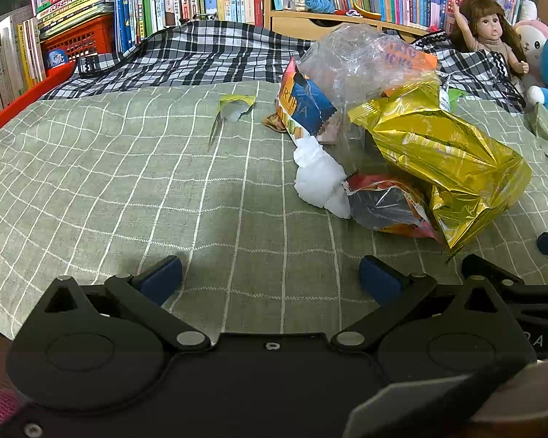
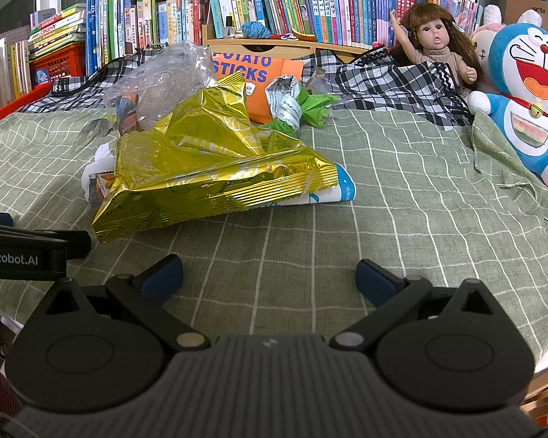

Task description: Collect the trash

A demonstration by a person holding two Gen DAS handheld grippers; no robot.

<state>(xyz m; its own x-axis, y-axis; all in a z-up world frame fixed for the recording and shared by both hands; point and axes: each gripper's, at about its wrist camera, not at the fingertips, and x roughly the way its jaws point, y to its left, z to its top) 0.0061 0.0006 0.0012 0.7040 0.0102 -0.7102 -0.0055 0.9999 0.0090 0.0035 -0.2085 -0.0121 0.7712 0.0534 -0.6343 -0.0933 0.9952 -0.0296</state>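
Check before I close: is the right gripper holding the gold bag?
No, the right gripper is open and empty, and the gold bag lies ahead on the bedspread.

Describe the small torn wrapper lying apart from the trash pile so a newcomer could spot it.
On the green checked bedspread, look left of the heap topped by the gold foil bag. The small wrapper lies alone there, yellow-green edged, torn open, touching nothing else.

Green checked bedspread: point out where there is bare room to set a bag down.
Bare cloth lies left of the white tissue wad, below the small torn wrapper, and between the gold snack bag and the blue plush toy. Crowded: the wrapper heap around the clear plastic bag. Both tongs, left and right, are open.
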